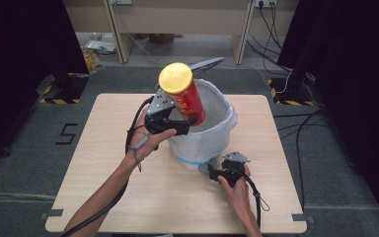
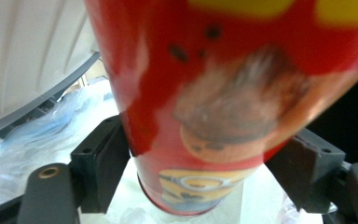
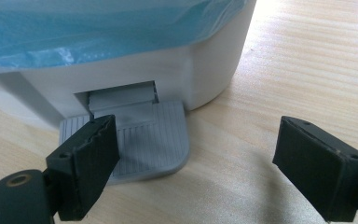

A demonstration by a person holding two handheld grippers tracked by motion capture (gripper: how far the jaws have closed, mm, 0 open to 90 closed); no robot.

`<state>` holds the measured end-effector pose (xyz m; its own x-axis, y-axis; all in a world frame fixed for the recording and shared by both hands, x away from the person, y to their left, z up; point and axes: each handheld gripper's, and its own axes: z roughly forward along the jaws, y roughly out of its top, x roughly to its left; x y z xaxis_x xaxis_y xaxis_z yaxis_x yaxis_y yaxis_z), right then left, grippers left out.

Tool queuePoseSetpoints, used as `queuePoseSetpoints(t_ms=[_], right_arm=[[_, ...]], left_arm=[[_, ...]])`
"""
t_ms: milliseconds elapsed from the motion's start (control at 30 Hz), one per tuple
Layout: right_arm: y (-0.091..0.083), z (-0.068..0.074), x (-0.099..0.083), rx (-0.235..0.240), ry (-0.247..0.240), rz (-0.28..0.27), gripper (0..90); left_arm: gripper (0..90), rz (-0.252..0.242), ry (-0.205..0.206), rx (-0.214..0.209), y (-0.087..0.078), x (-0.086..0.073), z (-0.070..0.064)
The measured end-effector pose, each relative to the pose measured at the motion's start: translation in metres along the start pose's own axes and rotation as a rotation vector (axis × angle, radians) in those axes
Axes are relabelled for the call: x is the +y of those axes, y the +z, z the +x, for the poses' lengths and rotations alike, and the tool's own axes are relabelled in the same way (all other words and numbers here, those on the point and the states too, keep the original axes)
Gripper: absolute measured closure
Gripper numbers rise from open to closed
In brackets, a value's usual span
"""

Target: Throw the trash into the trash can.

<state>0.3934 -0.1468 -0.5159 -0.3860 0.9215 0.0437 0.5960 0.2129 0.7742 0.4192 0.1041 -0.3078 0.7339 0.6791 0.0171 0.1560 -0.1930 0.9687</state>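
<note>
A red snack can (image 1: 186,101) with a yellow lid (image 1: 176,78) hangs tilted over the mouth of a white pedal bin (image 1: 197,145). My left gripper (image 1: 190,121) is shut on the can's lower half. In the left gripper view the can (image 2: 223,93) fills the space between both pads, its base above the bin's plastic liner (image 2: 37,126). My right gripper (image 1: 212,173) stands open low at the bin's front. In the right gripper view one of its fingers (image 3: 91,161) rests over the grey foot pedal (image 3: 149,135), the other is above bare wood.
The bin's grey lid (image 1: 207,63) is raised behind the can. A blue-tinted bag (image 3: 98,28) lines the bin and folds over its rim. The wooden table (image 1: 103,163) has free room on both sides. Cables trail from both grippers.
</note>
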Motion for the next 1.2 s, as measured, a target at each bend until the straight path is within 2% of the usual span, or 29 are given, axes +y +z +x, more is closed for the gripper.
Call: queuePoseSetpoints(t_ms=[133, 300, 467, 767, 1200], right_arm=[[0.000, 0.000, 0.000, 0.002, 0.002, 0.000, 14.0], [0.000, -0.001, 0.000, 0.003, -0.004, -0.003, 14.1], [0.000, 0.000, 0.000, 0.001, 0.002, -0.001, 13.8], [0.000, 0.000, 0.000, -0.002, 0.002, -0.001, 13.8], [0.000, 0.000, 0.000, 0.003, 0.004, 0.000, 13.8]], left_arm=[[15.1, -0.012, -0.004, 0.012, -0.004, 0.003, -0.001], [15.2, -0.057, -0.010, 0.018, -0.011, 0.009, 0.000], [15.5, -0.072, -0.013, 0.022, -0.018, 0.014, 0.002], [15.6, -0.056, -0.025, 0.021, -0.025, 0.012, 0.007], [15.1, -0.050, -0.039, 0.014, -0.050, 0.005, 0.018]])
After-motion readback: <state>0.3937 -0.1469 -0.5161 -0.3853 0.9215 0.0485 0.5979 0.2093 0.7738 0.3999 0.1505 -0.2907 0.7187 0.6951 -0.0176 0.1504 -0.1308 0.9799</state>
